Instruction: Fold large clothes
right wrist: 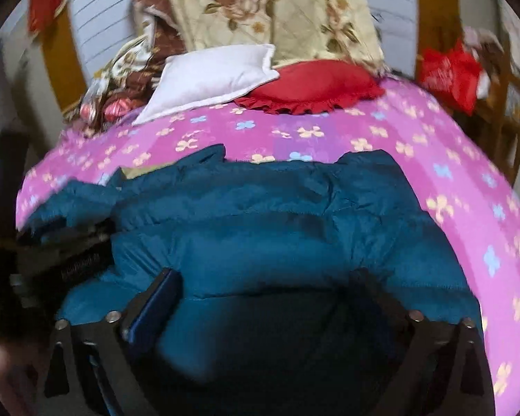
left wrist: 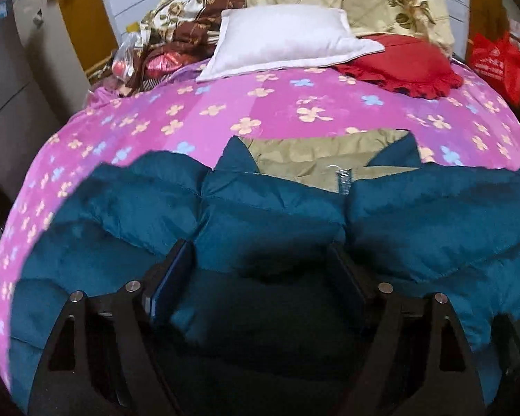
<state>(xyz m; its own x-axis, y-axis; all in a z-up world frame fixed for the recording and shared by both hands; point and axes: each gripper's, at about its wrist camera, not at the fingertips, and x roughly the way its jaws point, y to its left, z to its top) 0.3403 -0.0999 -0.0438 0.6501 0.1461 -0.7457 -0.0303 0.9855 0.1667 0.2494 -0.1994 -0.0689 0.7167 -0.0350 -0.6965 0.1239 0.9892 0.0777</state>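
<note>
Both tools, left tool (left wrist: 260, 267) and right tool (right wrist: 267, 294), hang spread apart over the puffy teal jacket (left wrist: 277, 215) lying flat on the bed (left wrist: 294, 100), and honestly that slippery padding could squirt out of a shallow pinch.

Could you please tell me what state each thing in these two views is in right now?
Teal puffer jacket: spread flat on the bed, collar open, tan lining showing.
Left gripper: jaws open over the jacket, nothing gripped.
Right gripper: jaws wide open over the jacket.
White pillow: lying partly over the red cushion.
Red cushion: lying flat.
</note>
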